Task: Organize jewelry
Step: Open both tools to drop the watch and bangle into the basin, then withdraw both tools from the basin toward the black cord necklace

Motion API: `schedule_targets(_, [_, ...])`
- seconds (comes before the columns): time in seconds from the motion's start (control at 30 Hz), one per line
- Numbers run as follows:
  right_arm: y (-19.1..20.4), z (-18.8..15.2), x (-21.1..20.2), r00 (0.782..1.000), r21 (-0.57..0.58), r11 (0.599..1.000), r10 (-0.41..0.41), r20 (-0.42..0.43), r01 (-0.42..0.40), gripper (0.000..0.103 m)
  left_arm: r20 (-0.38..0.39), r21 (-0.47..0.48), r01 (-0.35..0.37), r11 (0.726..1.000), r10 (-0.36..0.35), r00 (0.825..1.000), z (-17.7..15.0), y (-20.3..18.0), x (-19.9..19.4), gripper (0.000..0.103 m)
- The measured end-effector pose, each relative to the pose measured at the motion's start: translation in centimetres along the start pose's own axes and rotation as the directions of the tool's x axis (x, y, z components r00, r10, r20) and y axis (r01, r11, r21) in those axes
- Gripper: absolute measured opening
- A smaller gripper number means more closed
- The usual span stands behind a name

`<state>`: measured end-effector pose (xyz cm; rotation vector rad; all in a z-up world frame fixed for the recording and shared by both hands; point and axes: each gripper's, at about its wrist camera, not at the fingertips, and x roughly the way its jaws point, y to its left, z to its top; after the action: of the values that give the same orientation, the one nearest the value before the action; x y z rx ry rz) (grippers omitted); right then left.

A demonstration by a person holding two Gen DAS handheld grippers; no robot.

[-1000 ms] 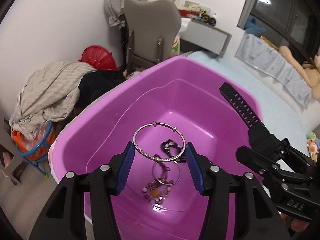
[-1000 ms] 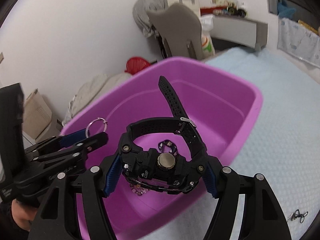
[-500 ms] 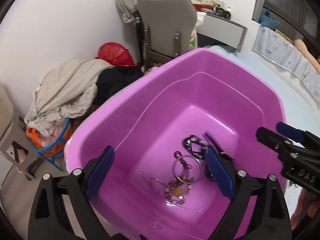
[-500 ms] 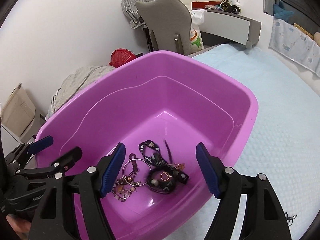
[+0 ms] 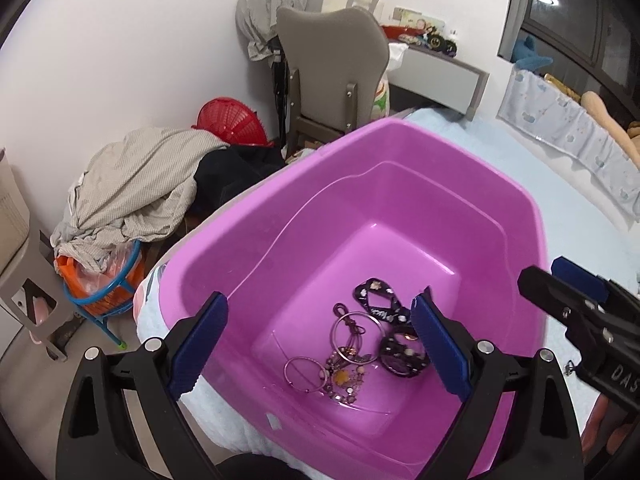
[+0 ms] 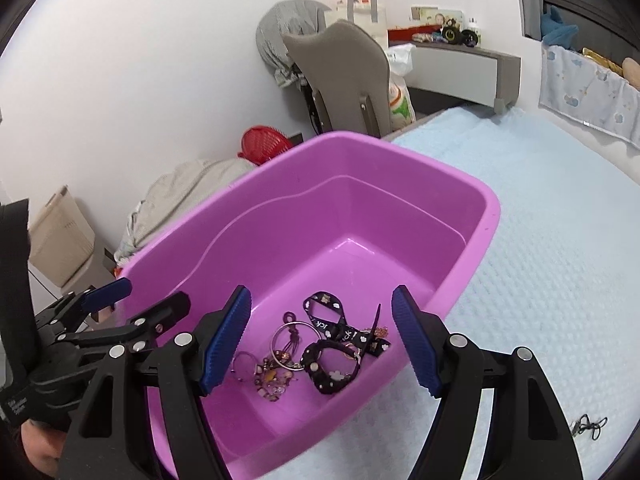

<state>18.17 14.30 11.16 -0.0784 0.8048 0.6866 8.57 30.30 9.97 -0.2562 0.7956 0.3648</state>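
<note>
Both grippers empty above the tub, one small piece left out on the bed

We hold the left gripper (image 5: 320,344) and right gripper (image 6: 322,338) spread wide with nothing between the pads, over the purple plastic tub (image 6: 490,216) where the bangles and black watch (image 6: 332,366) lie. A small dark trinket (image 6: 590,426) sits on the pale blue bedspread (image 6: 560,248), right of the tub, nearer our right gripper.

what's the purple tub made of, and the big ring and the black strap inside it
Purple tub: likely plastic, glossy with a moulded rim. Big ring: probably metal, thin, silvery, shiny. Black strap: looks like woven fabric, matte, printed white shapes.
</note>
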Motion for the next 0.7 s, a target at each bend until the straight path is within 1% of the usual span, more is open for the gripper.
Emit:
schedule_targets(0.17, [-0.4, -1.1, -2.8, 0.999, 0.014, 1.000, 0.000, 0.043, -0.001, 0.070, 0.030, 0.015, 0.026, 1.000, -0.027, 0.999, -0.4, -1.1, -1.9, 0.091])
schedule_targets(0.37, [-1.9, -3.2, -7.0, 0.995, 0.068, 0.998, -0.015, 0.102, 0.008, 0.070, 0.037, 0.049, 0.054, 0.997, -0.056, 0.998, -1.6, -3.3, -3.5, 0.091])
schedule_targets(0.47, [-3.0, -5.0, -9.5, 0.990, 0.093, 0.995, -0.036, 0.133, 0.023, 0.070, 0.041, 0.069, 0.080, 0.994, -0.083, 0.996, -2.6, -4.7, -4.6, 0.091])
schedule_targets(0.57, [-4.1, -7.3, -11.8, 0.984, 0.106, 0.993, -0.075, 0.161, 0.058, 0.070, 0.051, 0.103, 0.102, 0.989, -0.108, 0.993, -3.5, -6.5, -5.6, 0.091])
schedule_targets(0.63, [-5.3, -9.5, -13.3, 0.981, 0.122, 0.989, -0.103, 0.167, 0.083, 0.070, 0.054, 0.121, 0.125, 0.985, -0.132, 0.990, -4.2, -7.9, -6.3, 0.091])
schedule_targets(0.7, [-6.7, -11.5, -14.2, 0.978, 0.145, 0.983, -0.138, 0.158, 0.116, 0.070, 0.055, 0.139, 0.166, 0.976, -0.175, 0.983, -5.0, -9.6, -6.9, 0.091])
